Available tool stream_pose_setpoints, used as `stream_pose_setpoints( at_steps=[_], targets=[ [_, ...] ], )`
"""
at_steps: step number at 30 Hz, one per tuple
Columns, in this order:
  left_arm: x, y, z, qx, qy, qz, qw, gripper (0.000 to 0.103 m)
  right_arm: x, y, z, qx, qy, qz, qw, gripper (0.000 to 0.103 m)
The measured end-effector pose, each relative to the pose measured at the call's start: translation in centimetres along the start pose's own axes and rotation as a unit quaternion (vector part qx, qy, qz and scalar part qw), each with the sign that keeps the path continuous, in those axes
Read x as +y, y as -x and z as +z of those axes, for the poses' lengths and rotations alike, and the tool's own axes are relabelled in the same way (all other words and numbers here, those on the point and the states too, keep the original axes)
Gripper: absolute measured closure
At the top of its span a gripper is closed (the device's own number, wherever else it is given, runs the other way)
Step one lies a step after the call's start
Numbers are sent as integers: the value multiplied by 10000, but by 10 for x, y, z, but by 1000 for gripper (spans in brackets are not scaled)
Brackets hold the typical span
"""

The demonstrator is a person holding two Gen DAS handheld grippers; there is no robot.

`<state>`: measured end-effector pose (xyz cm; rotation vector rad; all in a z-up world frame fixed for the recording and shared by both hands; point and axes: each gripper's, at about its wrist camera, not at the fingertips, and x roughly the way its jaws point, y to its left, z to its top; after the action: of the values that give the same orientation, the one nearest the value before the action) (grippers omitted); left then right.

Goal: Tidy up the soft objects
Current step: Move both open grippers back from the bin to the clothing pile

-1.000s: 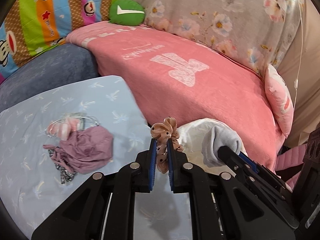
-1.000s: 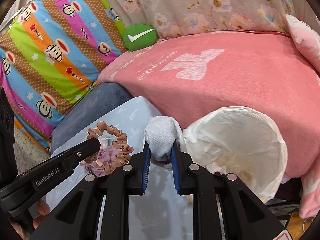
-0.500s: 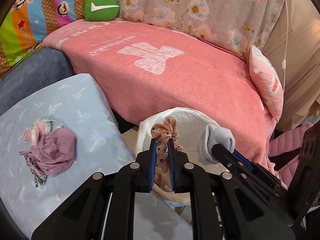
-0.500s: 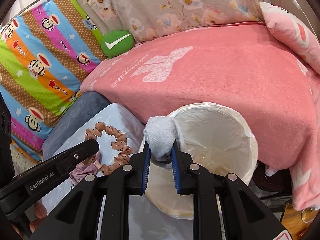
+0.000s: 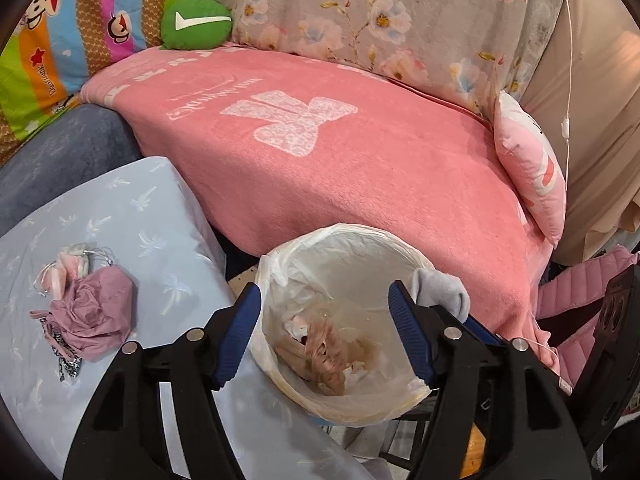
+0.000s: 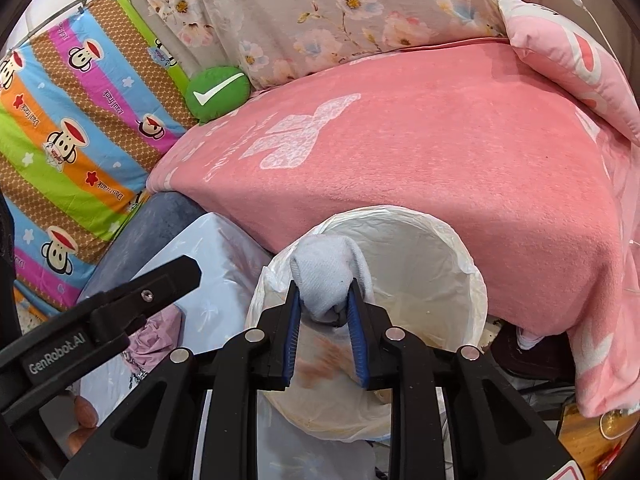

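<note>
My left gripper (image 5: 322, 296) hangs over a bin lined with a white plastic bag (image 5: 340, 232). Its jaws are opening wide, with nothing between them. The tan dotted scrunchie (image 5: 320, 352) lies blurred at the bottom of the bin. To the right, my right gripper (image 6: 323, 292) holds a white sock (image 6: 324, 276) above the bin's near rim (image 6: 460, 248). Its jaws are opening a little, and the sock is still pinched between the blue pads. The sock (image 5: 440, 292) also shows in the left wrist view. One left finger (image 6: 160, 284) juts in at the left of the right wrist view.
A mauve cloth pile (image 5: 96, 316) lies on the light blue sheet (image 5: 140, 208) left of the bin. Behind the bin is a sofa with a pink blanket (image 5: 360, 152), a green cushion (image 5: 196, 22) and a pink pillow (image 5: 528, 168). A person's fingertips (image 6: 84, 412) show at the lower left.
Both grippers swung right until they were over the bin. My left jaws opened and the scrunchie dropped into the bin. The right jaws spread slightly around the sock.
</note>
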<state>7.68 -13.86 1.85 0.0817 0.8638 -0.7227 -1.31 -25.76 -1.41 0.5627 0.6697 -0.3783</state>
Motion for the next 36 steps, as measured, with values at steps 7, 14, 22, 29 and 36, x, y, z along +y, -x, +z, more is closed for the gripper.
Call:
stream_pose_setpoints(
  at_steps=[7, 14, 22, 29, 36],
  targets=[
    [7, -1, -1, 35, 83, 71, 9999, 40, 5, -1, 0, -10, 30, 30, 10000, 74],
    [11, -1, -2, 45, 119, 108, 9999, 40, 12, 0, 2, -54, 71, 42, 10000, 69],
    [19, 1, -4, 52, 201, 144, 9997, 40, 17, -2, 1, -17, 148, 69, 9999, 69],
    [29, 5, -6, 38, 295, 183, 9994, 40, 26, -4, -2, 25, 268, 106, 9996, 69],
    [43, 10, -10, 23, 438, 256, 9987, 40, 31, -6, -4, 56, 307, 113, 9994, 69]
  ],
)
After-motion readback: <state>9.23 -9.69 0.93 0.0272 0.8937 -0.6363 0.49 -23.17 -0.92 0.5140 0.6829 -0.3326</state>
